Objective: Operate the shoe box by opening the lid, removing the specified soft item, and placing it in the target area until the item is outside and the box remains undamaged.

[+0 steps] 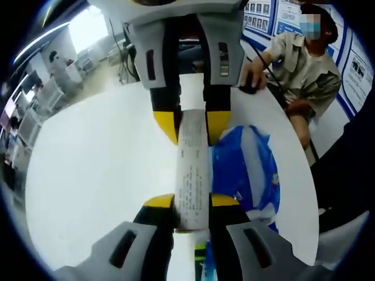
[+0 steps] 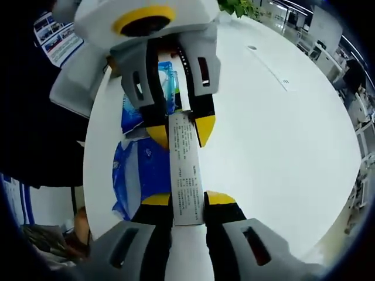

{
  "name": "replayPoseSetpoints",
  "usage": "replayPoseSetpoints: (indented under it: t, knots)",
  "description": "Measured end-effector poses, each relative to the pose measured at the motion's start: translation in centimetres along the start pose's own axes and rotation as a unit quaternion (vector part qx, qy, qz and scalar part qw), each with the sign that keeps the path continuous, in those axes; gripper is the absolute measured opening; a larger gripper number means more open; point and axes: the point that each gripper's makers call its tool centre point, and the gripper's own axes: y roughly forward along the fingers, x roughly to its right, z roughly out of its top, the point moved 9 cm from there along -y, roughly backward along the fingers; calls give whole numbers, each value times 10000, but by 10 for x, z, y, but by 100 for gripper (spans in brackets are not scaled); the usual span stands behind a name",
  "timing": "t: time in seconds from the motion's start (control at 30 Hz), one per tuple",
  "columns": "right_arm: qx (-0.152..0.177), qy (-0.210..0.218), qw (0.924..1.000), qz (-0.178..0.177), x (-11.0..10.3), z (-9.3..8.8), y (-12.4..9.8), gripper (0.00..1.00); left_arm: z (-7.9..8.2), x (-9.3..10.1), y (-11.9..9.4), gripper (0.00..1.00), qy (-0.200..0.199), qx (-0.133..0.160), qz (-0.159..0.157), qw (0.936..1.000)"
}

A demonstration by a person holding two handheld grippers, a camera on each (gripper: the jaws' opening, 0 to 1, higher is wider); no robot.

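Note:
A narrow white face of the shoe box (image 1: 193, 170), printed with small text, runs straight away from me above the white table (image 1: 99, 175). My left gripper (image 1: 192, 202) is shut on its near end. The right gripper (image 1: 192, 123) comes in from the top and is shut on the far end. In the right gripper view the same printed face (image 2: 186, 181) sits in my right gripper (image 2: 187, 199), and the left gripper (image 2: 180, 132) clamps it from the opposite side. A soft blue plastic pack (image 1: 246, 170) (image 2: 143, 170) lies on the table beside the box.
A seated person (image 1: 304, 70) rests a hand (image 1: 252, 79) on the table's far right edge. The round table's edge (image 1: 310, 175) runs close behind the blue pack. Desks and shelving stand far off at the left. A green plant (image 2: 240, 7) stands at the table's far end.

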Motion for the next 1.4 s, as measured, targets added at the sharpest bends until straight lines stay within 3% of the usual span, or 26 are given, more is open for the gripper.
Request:
replayPoseSetpoints:
  t: [0.77,1.1,1.4]
  knots:
    - [-129,-6,9998,172,-3,-7,18,17,-14,4,12,20,-76,-159,-32,9998]
    - [-72,107,9998,174,-7,-10,7,22,-8,5,0,25,6,-30,25,10000]
    - [55,73,9998,-167,-10,-3,-17,23,-5,8,-21,26,65,112,159,9998]
